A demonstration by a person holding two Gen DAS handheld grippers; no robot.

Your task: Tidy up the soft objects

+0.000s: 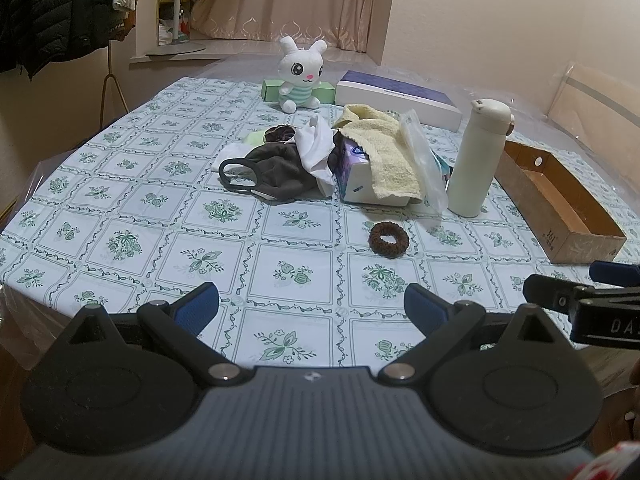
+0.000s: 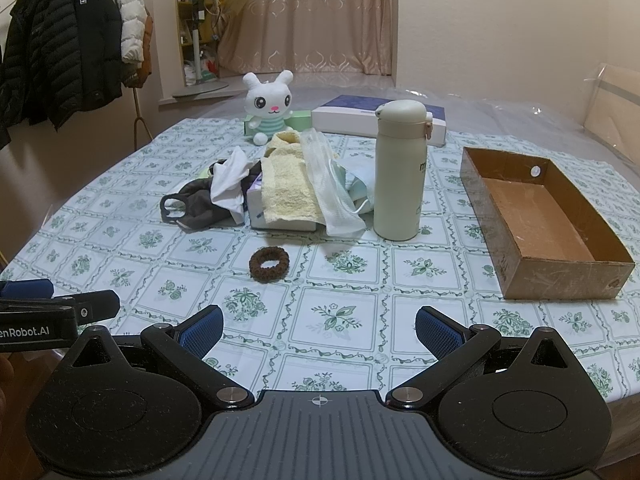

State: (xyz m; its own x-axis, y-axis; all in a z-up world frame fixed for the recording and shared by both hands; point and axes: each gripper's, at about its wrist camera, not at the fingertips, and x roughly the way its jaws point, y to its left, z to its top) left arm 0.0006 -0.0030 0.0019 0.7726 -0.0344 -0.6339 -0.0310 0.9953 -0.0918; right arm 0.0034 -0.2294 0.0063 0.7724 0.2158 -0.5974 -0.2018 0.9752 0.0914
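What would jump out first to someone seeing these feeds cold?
Probably the heap of soft things mid-table: a yellow towel draped over a tissue pack, with a dark face mask at its left. Just right of it stands a tall cream bottle, and further right an open cardboard box. A white plush bunny sits at the far edge, a brown scrunchie lies alone nearer.

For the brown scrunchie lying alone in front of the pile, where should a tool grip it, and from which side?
The brown scrunchie lies flat on the tablecloth, apart from the pile. Probably best to come from above with the open right tool and pinch across one side of the ring, one finger in the hole, one outside.
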